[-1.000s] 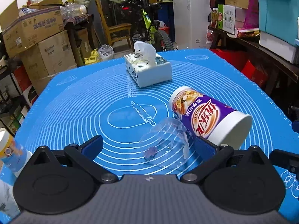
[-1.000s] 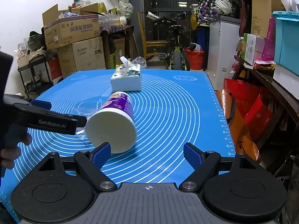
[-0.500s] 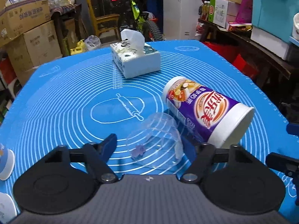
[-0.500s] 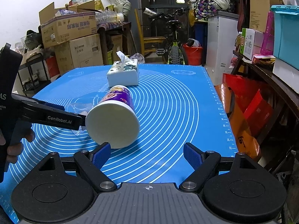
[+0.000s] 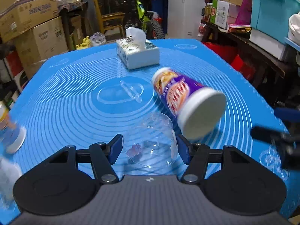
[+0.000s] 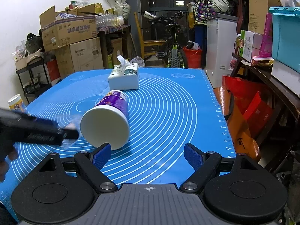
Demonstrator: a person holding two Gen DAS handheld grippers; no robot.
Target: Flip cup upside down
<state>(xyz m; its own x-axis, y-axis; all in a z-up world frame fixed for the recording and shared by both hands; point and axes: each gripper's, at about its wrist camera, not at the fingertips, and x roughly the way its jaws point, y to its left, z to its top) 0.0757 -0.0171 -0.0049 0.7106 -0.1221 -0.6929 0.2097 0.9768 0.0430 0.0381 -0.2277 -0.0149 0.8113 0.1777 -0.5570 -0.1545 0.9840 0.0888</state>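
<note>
The left wrist view rides just behind the left tool [image 5: 149,149] and looks low and forward across the blue mat [image 5: 65,93] on the desk, tilted down, with the clear cup [image 5: 150,142] very close. The right wrist view sits behind the right tool [image 6: 148,156], further right, facing the same way down the desk toward the room's back. Both share the purple cup [image 5: 187,101] [image 6: 110,118], the tissue box [image 5: 137,53] [image 6: 124,76] and the bicycle [image 5: 142,15] [image 6: 174,43]; each also catches the other tool at its edge.
</note>
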